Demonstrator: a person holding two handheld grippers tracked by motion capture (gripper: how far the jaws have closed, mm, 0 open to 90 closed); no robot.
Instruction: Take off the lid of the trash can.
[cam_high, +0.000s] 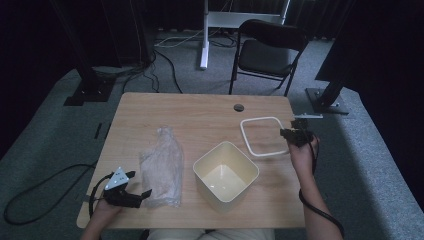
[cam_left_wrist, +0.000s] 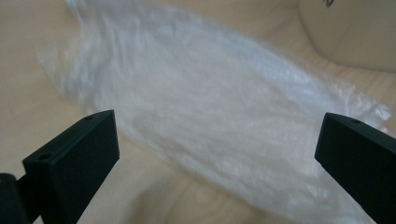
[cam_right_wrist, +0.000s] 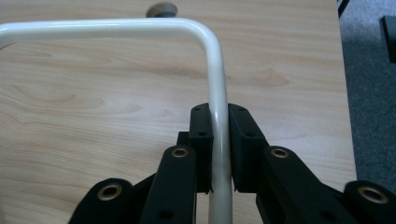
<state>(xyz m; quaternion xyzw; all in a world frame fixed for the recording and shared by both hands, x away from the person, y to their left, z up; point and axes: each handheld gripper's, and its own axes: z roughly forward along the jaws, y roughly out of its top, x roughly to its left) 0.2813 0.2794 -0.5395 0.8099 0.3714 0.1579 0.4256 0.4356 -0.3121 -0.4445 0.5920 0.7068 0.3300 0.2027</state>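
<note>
White square frame (cam_right_wrist: 215, 65) clamped in right hand-held gripper (cam_right_wrist: 219, 140), left hand-held gripper (cam_left_wrist: 219, 154) wide over plastic bag (cam_left_wrist: 210, 107)

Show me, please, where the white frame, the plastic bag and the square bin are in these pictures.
white frame (cam_right_wrist: 212, 51), right gripper view, on its rounded corner.
plastic bag (cam_left_wrist: 210, 112), left gripper view, on its crinkled middle.
square bin (cam_high: 248, 167), high view, on its right rim.
</note>
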